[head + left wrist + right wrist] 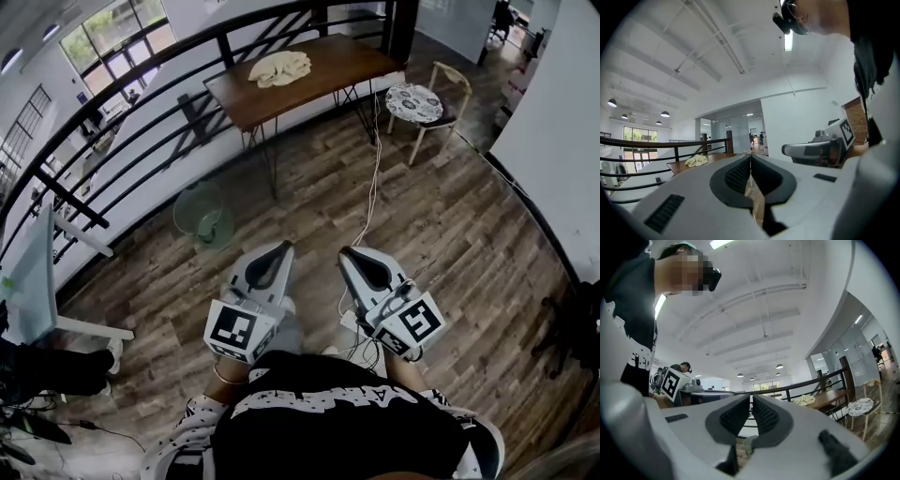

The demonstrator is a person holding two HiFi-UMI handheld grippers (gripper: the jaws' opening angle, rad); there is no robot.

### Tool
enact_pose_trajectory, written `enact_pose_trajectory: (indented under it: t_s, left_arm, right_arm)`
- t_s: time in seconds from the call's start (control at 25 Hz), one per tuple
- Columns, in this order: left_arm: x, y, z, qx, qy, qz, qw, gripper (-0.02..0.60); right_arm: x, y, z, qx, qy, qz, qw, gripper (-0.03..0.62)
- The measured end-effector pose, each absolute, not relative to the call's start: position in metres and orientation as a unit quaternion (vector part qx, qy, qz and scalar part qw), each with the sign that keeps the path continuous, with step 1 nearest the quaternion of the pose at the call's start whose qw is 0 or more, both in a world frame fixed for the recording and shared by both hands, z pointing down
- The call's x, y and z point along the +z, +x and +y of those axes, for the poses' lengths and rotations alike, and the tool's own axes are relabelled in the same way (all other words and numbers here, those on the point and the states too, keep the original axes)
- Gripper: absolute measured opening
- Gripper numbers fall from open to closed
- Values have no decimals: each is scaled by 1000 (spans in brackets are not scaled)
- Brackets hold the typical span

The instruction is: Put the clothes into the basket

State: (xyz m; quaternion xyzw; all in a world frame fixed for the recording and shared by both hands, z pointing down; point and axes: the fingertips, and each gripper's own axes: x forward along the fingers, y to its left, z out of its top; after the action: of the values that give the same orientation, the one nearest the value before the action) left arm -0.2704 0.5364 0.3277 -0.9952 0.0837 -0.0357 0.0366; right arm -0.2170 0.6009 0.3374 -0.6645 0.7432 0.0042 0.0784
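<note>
A cream heap of clothes (pixel 279 67) lies on a brown wooden table (pixel 328 58) by the railing, far ahead of both grippers. My left gripper (pixel 284 247) and right gripper (pixel 347 251) are held side by side above the wood floor, pointing toward the table. Both are shut with nothing between the jaws. In the left gripper view the left gripper (pixel 751 157) has its jaws together, with the clothes (pixel 696 161) small in the distance. From the right gripper view, the right gripper (pixel 751 397) faces the clothes (pixel 805 400) on the table. No basket is in view.
A black railing (pixel 141 103) runs behind the table. A wooden chair with a patterned cushion (pixel 417 103) stands at the table's right end. A green floor fan (pixel 204 214) stands left of the path, and a white cable (pixel 373 178) trails across the floor. A white wall (pixel 553 122) is at right.
</note>
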Motion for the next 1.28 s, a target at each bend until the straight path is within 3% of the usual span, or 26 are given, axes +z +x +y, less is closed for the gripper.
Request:
enact_pose_trajectory:
  t_s: [1.28]
  left_arm:
    - [317, -208, 411, -10, -995, 97, 35, 14]
  right_arm:
    - [323, -149, 482, 11, -665, 745, 55, 31]
